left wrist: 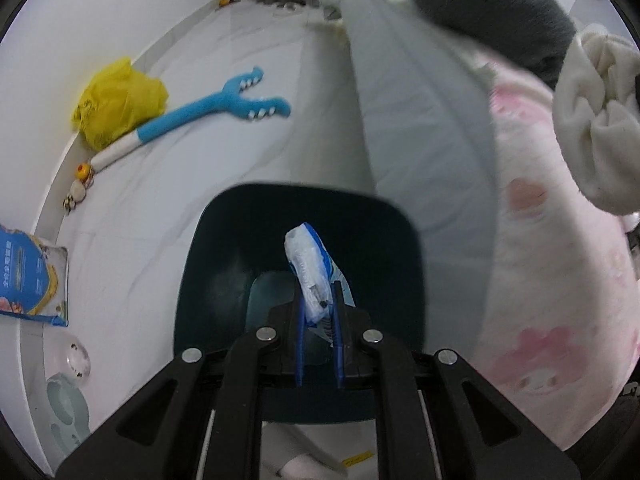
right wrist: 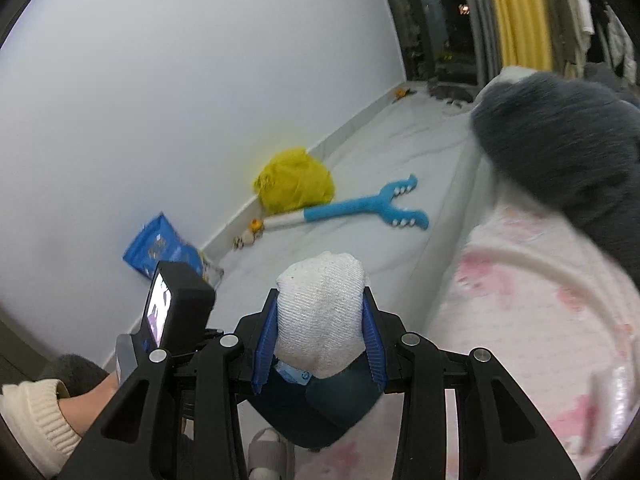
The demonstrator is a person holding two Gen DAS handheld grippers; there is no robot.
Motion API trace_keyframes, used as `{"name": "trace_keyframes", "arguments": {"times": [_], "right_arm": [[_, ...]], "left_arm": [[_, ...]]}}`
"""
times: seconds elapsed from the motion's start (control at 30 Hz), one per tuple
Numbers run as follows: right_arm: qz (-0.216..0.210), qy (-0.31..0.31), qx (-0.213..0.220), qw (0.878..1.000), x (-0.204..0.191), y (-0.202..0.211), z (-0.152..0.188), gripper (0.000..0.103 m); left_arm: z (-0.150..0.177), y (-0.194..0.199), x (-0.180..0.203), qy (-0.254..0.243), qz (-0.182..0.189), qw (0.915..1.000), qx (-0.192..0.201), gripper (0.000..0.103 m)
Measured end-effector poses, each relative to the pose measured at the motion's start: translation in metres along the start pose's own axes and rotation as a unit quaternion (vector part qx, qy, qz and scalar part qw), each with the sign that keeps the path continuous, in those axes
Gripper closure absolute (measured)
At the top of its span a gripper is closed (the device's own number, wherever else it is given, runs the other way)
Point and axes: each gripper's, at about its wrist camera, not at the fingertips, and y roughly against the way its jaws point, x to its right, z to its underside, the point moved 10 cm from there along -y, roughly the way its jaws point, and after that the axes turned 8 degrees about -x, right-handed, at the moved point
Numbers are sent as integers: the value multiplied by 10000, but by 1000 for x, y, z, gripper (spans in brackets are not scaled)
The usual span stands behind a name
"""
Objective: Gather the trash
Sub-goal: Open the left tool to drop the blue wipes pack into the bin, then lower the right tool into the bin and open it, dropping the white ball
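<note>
My left gripper is shut on a crumpled white and blue wrapper, held over the open mouth of a dark teal bin that stands on the white bed sheet. My right gripper is shut on a ball of white tissue, held just above the same teal bin, whose rim shows below the fingers. A bit of blue and white wrapper shows under the tissue. The left gripper's body and the hand holding it appear at the lower left of the right wrist view.
On the sheet by the wall lie a yellow plastic bag, a blue and white plush toy, small duck figures and a blue snack bag. A pink blanket and a grey pillow rise on the right.
</note>
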Motion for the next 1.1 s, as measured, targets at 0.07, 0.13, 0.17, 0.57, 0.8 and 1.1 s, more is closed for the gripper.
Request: {"name": "trace_keyframes", "arguments": {"times": [0.07,0.13,0.17,0.57,0.8,1.1], "right_arm": [[30,8,-172,9998,-5,-15,3,63],[62,-2,-349,9994,-11,-30,6,63],[72,-11,-419,9991,-12,-37,6,63],[127,-304,-1014,9943,-13,-102,20,63],[206,-353,-1215,9917,-11,-126,27,63],[282,-438,-1593,9859,-11,-162,46,63]], "left_arm": [[6,-6,-9,50,-8,9999,-134,90],[10,-11,-15,96,16,9997,-242,90],[13,-13,-20,124,21,9995,-289,90],[25,-19,-51,173,-29,9990,-419,62],[16,8,-67,355,-4,9994,-45,42],[2,44,-69,290,33,9986,443,38]]}}
